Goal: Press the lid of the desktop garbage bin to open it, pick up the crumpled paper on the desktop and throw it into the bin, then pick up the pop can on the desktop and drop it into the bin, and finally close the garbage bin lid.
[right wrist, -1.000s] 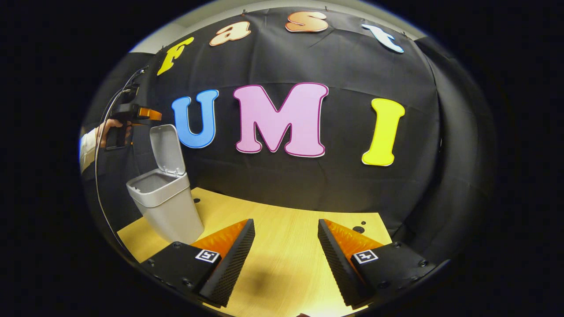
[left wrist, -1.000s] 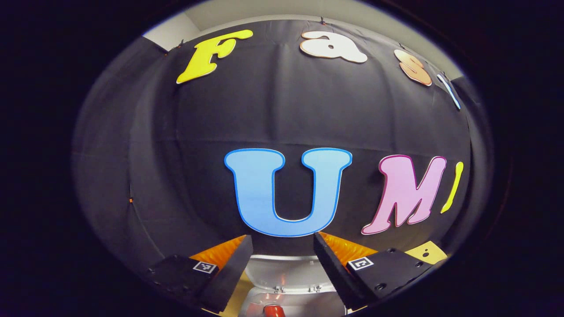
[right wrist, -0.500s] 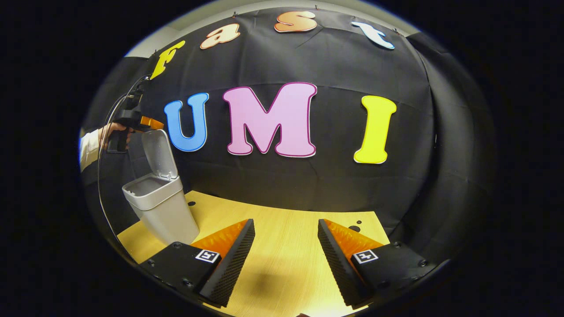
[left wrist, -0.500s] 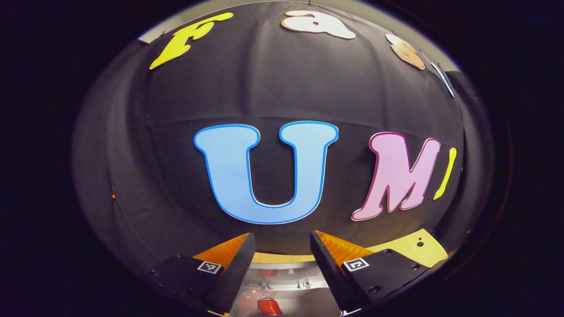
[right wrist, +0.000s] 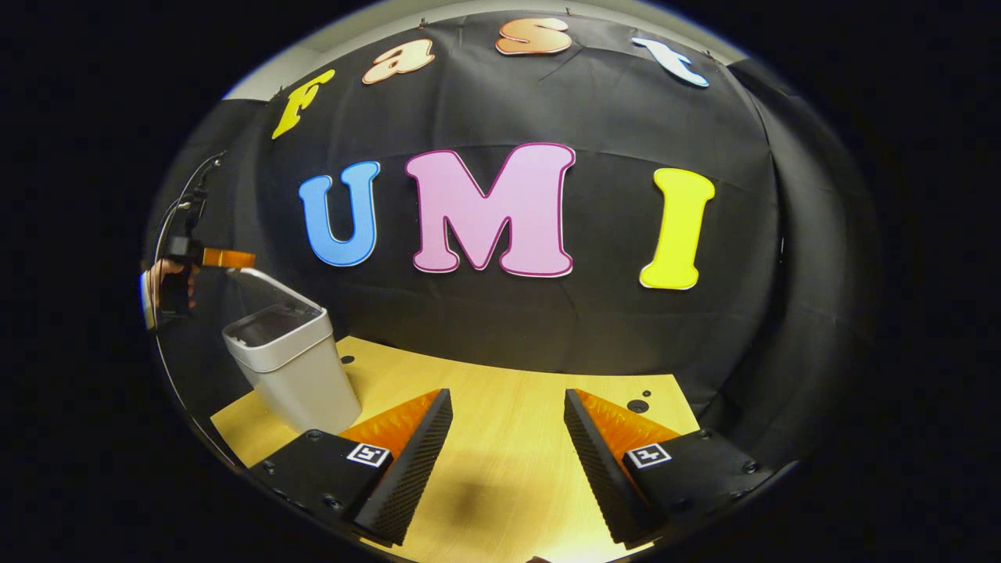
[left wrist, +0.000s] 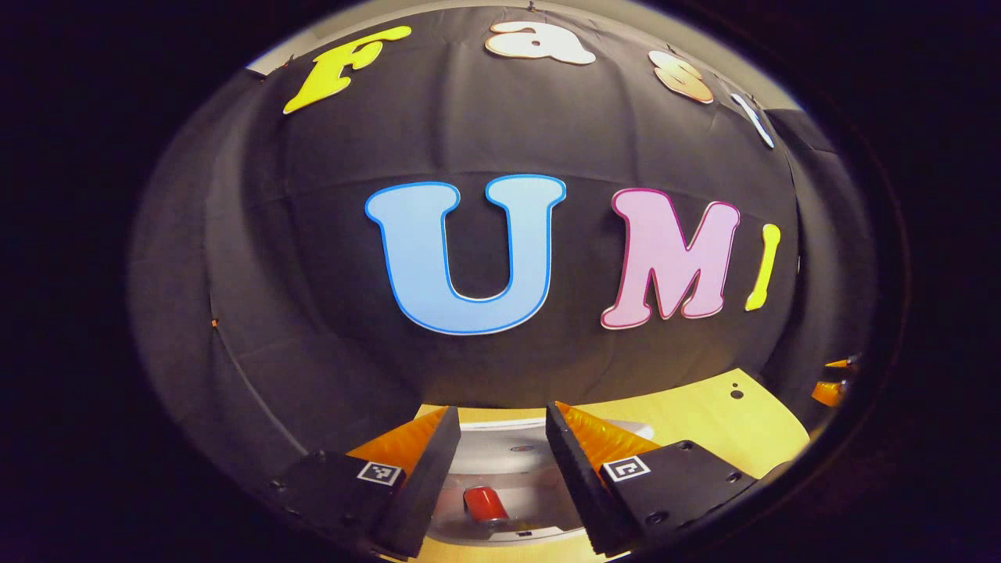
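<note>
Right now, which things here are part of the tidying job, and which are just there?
Part of the job:
- garbage bin
- its lid, half lowered
- pop can inside the bin
- left hand-held gripper at the lid

Just there:
- wooden table
- right hand-held gripper, open, idle

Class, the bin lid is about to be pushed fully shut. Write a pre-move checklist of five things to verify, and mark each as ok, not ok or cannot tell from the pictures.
1. Pop can inside the bin: ok, it lies at the bottom.
2. Crumpled paper inside the bin: cannot tell.
3. Lid shut: not ok, it is tilted part way down with a gap above the rim.
4. Left gripper placed at the lid: ok, it sits at the lid's raised edge, open and holding nothing.
5. Right gripper out of the way: ok, it is open above the bare table, apart from the bin.
</note>
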Motion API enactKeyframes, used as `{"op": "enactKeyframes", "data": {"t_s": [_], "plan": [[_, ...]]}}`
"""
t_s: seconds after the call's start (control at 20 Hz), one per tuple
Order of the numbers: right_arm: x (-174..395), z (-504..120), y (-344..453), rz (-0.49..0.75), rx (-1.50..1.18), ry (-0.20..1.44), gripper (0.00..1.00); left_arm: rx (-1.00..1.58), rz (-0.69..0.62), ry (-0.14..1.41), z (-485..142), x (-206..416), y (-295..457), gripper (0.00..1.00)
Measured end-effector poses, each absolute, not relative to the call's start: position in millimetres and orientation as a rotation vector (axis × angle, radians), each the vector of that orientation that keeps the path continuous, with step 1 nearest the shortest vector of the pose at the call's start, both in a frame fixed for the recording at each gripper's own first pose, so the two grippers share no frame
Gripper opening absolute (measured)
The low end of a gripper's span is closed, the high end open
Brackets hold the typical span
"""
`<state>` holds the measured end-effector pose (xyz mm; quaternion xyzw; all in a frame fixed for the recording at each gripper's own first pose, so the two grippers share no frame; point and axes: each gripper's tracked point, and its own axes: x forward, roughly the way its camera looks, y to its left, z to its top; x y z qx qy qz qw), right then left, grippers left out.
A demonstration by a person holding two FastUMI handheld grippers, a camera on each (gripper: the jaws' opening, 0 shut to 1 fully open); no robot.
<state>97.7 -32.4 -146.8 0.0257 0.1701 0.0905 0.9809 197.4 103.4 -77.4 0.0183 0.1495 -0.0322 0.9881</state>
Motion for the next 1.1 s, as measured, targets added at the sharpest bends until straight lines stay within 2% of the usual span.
{"op": "enactKeyframes", "data": {"t_s": [0.2,0.55,0.65,0.75,0.85,1.0,1.1], "plan": [[94.8,-144.5,-18.9,0.207,0.039,0.342,0.94,0.031,-0.072,0.432,-132.8,176.2,97.0,0.77],[89.4,-138.6,-14.2,0.214,0.038,0.335,0.94,-0.010,-0.086,0.568,-176.0,166.4,93.6,0.75],[89.1,-139.1,-16.6,0.206,0.040,0.336,0.94,0.029,-0.092,0.524,-170.8,174.6,92.8,0.77],[89.9,-140.2,-17.6,0.203,0.050,0.341,0.93,0.055,-0.099,0.555,-177.1,169.4,94.2,0.75],[89.7,-138.5,-14.5,0.207,0.072,0.344,0.93,0.045,-0.099,0.538,-178.9,171.5,90.7,0.76],[89.6,-140.8,-10.6,0.218,0.072,0.347,0.93,0.108,-0.134,0.512,-183.6,172.0,84.5,0.74],[87.6,-140.0,-7.6,0.225,0.060,0.346,0.93,0.082,-0.138,0.511,-179.6,172.6,83.2,0.64]]}}
